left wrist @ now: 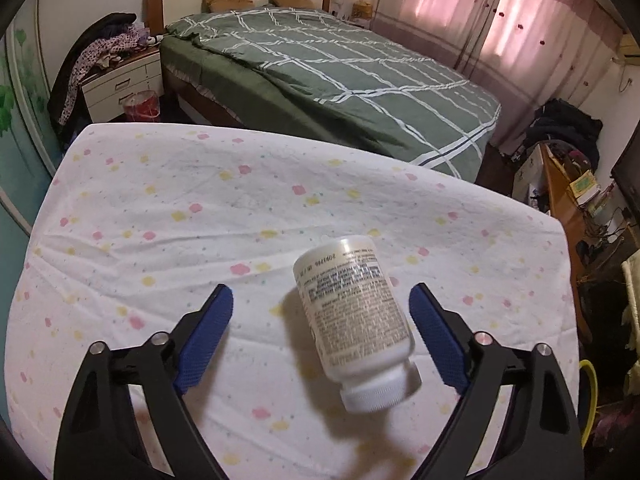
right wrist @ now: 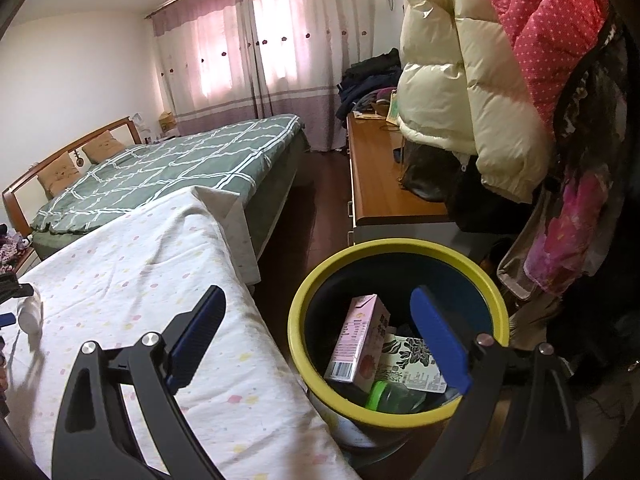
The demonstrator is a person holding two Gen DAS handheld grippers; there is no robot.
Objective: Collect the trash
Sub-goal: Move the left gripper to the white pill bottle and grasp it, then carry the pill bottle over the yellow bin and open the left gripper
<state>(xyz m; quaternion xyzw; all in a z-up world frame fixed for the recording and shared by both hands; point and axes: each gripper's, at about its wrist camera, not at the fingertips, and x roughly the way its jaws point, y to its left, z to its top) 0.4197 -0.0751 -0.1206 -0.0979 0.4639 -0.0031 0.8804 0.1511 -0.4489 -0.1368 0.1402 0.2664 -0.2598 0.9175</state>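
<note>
One white plastic pill bottle with a printed label and a ribbed white screw cap (left wrist: 354, 318) lies on its side on the white table cloth dotted with pink and yellow flowers (left wrist: 160, 208). Its long axis runs from about 11 o'clock to 5 o'clock in the left wrist view, base toward 11, cap toward 5, nearest the camera. It sits between the two blue-padded fingers of the left gripper (left wrist: 320, 300), closer to the right-hand pad; neither pad touches it and the jaws stand spread. In the right wrist view the same bottle shows small at 9 o'clock, on the cloth's far left.

One round waste bin with a yellow rim and dark inside (right wrist: 496, 304) stands on the floor beside the table edge, under the right gripper (right wrist: 318, 302), whose jaws are wide apart with nothing between them. The bin holds three things I can count: a pink drink carton (right wrist: 358, 340) leaning upright at 9 o'clock, a white carton with a black floral print (right wrist: 412, 364) toward the middle, and a green-capped clear bottle (right wrist: 390, 396) at 6 o'clock.

One bed with a green checked cover (left wrist: 340, 68) lies beyond the table.
</note>
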